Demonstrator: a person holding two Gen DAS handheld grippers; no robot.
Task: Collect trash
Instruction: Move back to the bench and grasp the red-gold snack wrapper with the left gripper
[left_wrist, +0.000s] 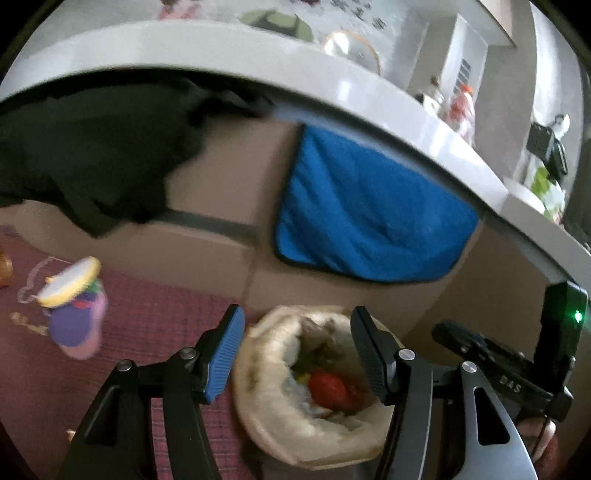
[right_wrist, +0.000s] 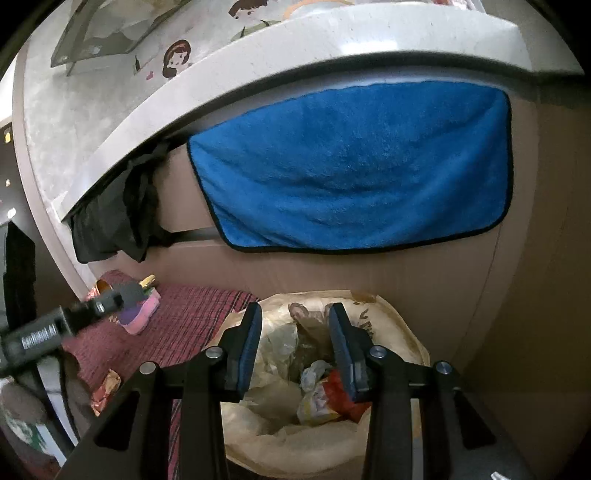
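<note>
Both tongs hang over the bin bag (right_wrist: 258, 428), nothing between them: left tongs (left_wrist: 297, 354) spread wide, right tongs (right_wrist: 295, 350) parted narrower. Trash (right_wrist: 325, 395) sits inside the bag. Cabinet front and blue towel (right_wrist: 351, 170) close behind; tabletop (right_wrist: 258, 48) edge overhangs. Open red mat (right_wrist: 177, 325) to the left, with a wrapper (right_wrist: 107, 387) and a purple cup (left_wrist: 75, 317).

Left gripper (left_wrist: 301, 354) fingers apart, empty, above lined trash bin (left_wrist: 266, 417); blue towel (left_wrist: 369, 214) behind.
</note>
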